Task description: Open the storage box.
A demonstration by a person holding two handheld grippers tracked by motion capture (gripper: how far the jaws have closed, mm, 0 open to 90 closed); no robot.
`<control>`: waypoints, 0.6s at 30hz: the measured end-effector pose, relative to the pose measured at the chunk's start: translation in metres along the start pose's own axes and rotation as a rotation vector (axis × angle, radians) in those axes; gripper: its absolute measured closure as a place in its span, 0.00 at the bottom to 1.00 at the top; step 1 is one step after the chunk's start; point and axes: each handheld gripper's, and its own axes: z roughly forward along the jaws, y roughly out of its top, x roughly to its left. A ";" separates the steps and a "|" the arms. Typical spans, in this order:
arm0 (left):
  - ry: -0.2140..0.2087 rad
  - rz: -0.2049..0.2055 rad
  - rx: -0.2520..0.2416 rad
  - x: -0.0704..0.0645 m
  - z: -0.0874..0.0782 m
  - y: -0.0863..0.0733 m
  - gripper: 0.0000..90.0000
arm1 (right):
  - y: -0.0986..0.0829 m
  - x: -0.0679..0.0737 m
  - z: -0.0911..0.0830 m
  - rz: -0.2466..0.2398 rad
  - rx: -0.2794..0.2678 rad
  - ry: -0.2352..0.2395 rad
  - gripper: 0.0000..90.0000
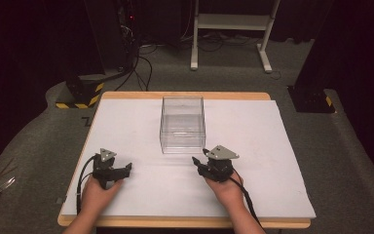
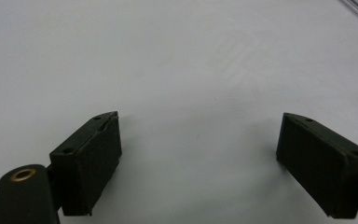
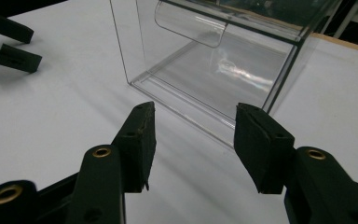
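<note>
**A:** so where's this at? Looks like nothing's really started. The clear plastic box (image 1: 182,124) sits in the middle of the table (image 1: 272,146), a bit toward the far side, and nobody's touching it.

**B:** yeah, I'd call it step zero. Right gripper (image 1: 198,162) is just beside the box's near right corner, jaws spread wide with nothing between them. In the right gripper view that near edge sits just past the tips, so I'd guess that one goes in first.

**A:** and the left gripper (image 1: 128,167)?

**B:** resting on the white sheet, well apart from the box, jaws wide open and empty too. Just bare white surface ahead of it in its own view.

**A:** room to move?

**B:** plenty. Open sheet all around the box, both sides and front. Only thing to mind is the thin clear walls, easy to bump or shove the box. Table edges are well away from it.
</note>
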 end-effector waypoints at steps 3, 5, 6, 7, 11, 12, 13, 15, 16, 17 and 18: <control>0.000 0.000 0.000 0.000 0.000 0.000 0.16 | 0.003 0.000 0.004 0.003 -0.002 0.004 0.54; 0.000 0.002 0.002 0.000 0.000 0.000 0.16 | 0.005 0.000 0.006 0.005 -0.006 0.003 0.54; 0.000 0.001 0.001 0.000 0.000 0.000 0.16 | 0.006 0.000 0.007 0.009 -0.008 0.000 0.54; 0.000 0.001 0.001 0.000 0.000 0.000 0.16 | 0.006 0.000 0.007 0.009 -0.008 0.000 0.54; -0.001 0.001 0.001 0.000 0.000 0.000 0.16 | 0.008 -0.001 0.011 0.018 -0.018 0.006 0.53; 0.000 0.002 0.002 0.000 0.000 0.000 0.16 | 0.008 -0.001 0.014 0.022 -0.020 0.011 0.53; -0.001 0.002 0.002 0.000 0.000 0.000 0.16 | 0.009 -0.002 0.015 0.020 -0.019 0.012 0.52; 0.000 0.001 0.001 0.000 0.000 0.000 0.16 | 0.009 -0.002 0.018 0.023 -0.020 0.011 0.51; -0.001 0.001 0.002 0.000 0.000 0.000 0.16 | 0.010 -0.003 0.019 0.020 -0.021 0.011 0.51; -0.001 0.001 0.002 0.000 0.000 0.000 0.16 | 0.010 -0.003 0.019 0.020 -0.021 0.011 0.51; -0.001 0.002 0.001 0.000 0.000 0.000 0.16 | 0.011 -0.003 0.020 0.022 -0.020 0.010 0.51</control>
